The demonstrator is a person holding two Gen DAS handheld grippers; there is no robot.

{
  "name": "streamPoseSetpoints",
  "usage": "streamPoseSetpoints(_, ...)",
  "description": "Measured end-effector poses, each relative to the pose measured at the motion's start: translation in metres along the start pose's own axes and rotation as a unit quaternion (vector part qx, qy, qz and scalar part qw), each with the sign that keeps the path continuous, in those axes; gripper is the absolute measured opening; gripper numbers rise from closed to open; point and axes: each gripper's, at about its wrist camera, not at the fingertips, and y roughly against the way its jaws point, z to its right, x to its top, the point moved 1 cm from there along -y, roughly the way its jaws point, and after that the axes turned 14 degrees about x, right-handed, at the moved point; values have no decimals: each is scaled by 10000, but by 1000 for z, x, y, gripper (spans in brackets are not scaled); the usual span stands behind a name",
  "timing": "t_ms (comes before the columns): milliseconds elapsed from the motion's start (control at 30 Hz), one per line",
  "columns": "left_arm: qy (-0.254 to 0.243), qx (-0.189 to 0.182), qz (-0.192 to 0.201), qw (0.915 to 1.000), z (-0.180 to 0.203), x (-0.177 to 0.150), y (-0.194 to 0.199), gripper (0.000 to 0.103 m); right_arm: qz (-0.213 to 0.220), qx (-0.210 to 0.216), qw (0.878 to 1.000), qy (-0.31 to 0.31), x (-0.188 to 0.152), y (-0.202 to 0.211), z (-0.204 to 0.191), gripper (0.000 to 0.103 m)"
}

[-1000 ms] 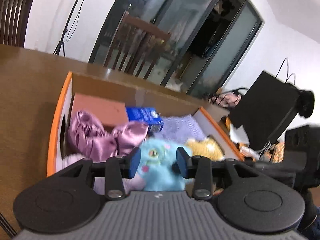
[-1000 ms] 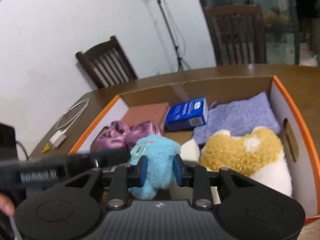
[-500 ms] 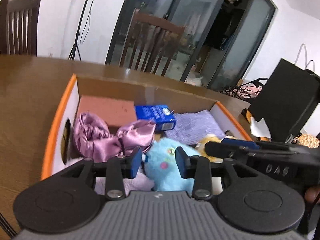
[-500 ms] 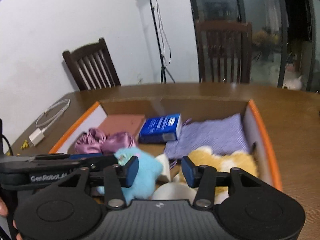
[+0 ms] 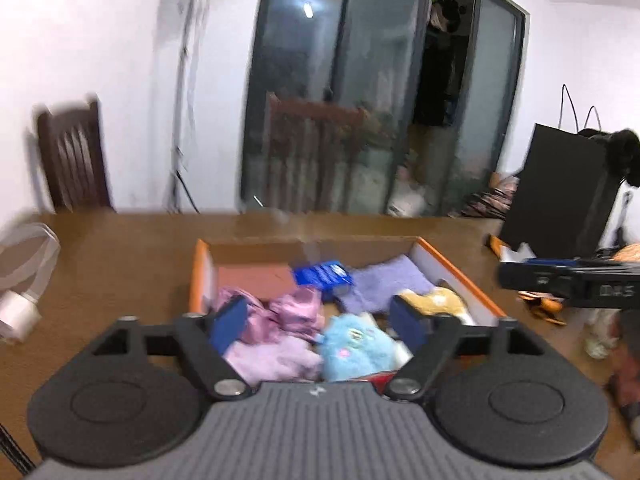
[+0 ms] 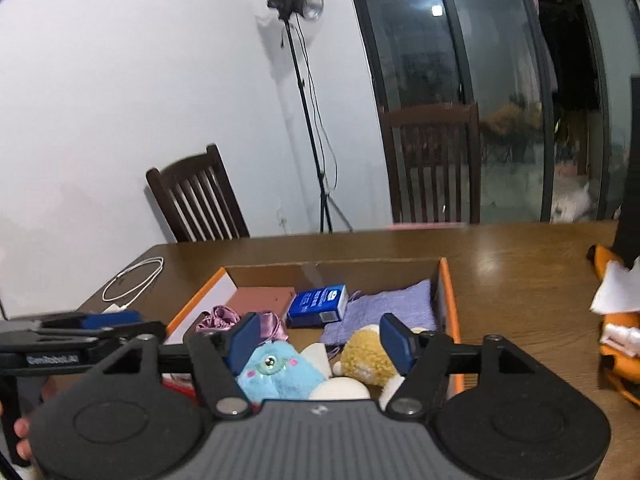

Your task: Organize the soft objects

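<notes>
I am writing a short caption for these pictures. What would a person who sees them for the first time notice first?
The eye goes first to the orange-edged cardboard box on the brown table, full of soft things. At its near end lies a fluffy blue plush toy beside a yellow plush toy. The left gripper and right gripper frame them, jaws opening, holding nothing.

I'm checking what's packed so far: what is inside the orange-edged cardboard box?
The cardboard box holds a blue plush, yellow plush, pink satin cloth, blue packet, purple towel and a brown flat item. Anything beneath them is covered.
</notes>
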Motion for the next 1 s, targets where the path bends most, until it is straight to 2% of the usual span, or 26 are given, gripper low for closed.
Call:
streamPoseSetpoints(33, -27, 187, 255, 9995, 0, -4, 10, 96, 114, -52, 9999, 95, -4, 7, -2, 80)
streamPoseSetpoints(67, -38, 381, 518, 9979, -1, -9, 21, 102, 293, -135, 9993, 204, -10, 14, -5, 93)
streamPoseSetpoints(100, -45, 560, 736, 9957, -1, -14, 29, 103, 501, -219, 9981, 295, -16, 21, -7, 103)
streamPoseSetpoints(167, -70, 877, 1037, 9907, 2, -25, 40, 103, 871, -362, 9945, 462, -32, 32, -9, 103)
streamPoseSetpoints(200, -75, 901, 1056, 9903, 3, -29, 44, 103, 946, -417, 9932, 533, -39, 34, -11, 103)
streamPoseSetpoints(367, -25, 918, 1061, 9901, 6, -47, 55, 103, 961, -494, 9930, 482, -66, 38, -11, 103)
streamPoseSetpoints(533, 21, 855, 1107, 9902, 9, -58, 66, 103, 1047, -619, 9910, 566, -82, 49, -20, 103)
streamPoseSetpoints(833, 118, 757, 1348, 9879, 3, -77, 115, 103, 1212, -789, 9873, 662, -104, 78, -47, 103)
streamPoseSetpoints(1000, 275, 586, 1160, 9911, -7, -97, 152, 103, 1271, -764, 9866, 680, -122, 103, -70, 103)
